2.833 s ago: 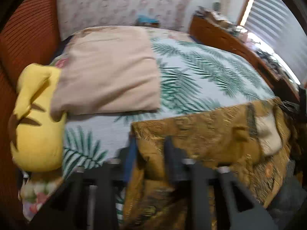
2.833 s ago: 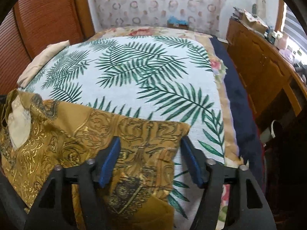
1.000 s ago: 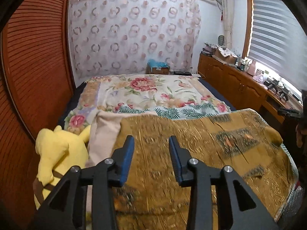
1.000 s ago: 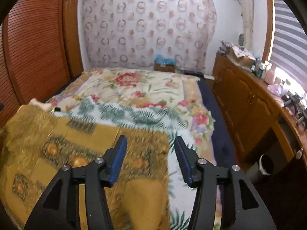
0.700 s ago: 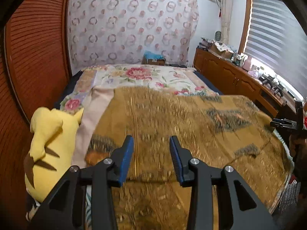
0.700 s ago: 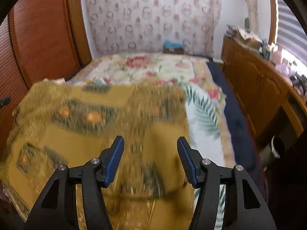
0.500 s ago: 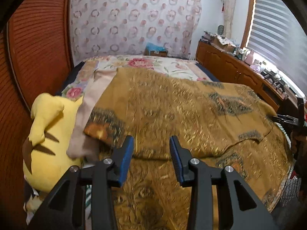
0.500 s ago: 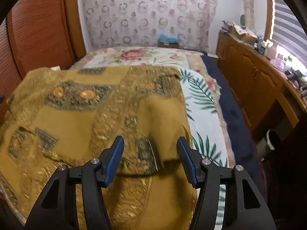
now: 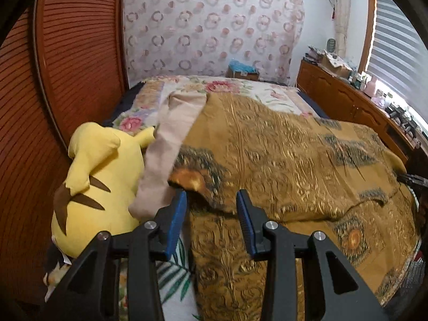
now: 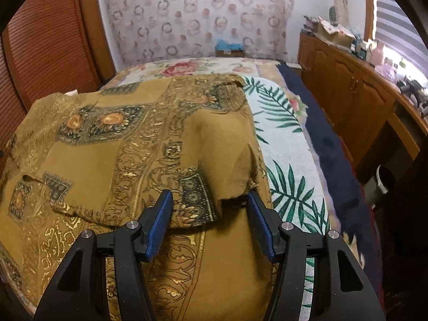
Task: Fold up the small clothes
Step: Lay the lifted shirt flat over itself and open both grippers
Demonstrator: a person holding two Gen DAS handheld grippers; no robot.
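Observation:
A mustard-gold patterned garment [image 9: 281, 155] lies spread across the bed, with an upper flap folded over a lower layer near me. In the left wrist view my left gripper [image 9: 211, 214] hovers over the flap's left corner. Its blue pads [image 9: 176, 219] stand apart and do not press on the cloth. In the right wrist view the same garment [image 10: 133, 144] fills the left and middle. My right gripper [image 10: 210, 214] is open over the flap's right edge, which lies between and below the fingers.
A yellow plush toy [image 9: 99, 176] and a beige folded cloth [image 9: 171, 144] lie left of the garment. A palm-leaf sheet [image 10: 286, 144] shows on its right. Wooden cabinets [image 10: 347, 85] run along the right wall and louvred wooden doors [image 9: 67, 67] along the left.
A second ago the garment was billowing in the air in front of both grippers. It has settled flat on the bed, and both grippers have sunk toward its near edge.

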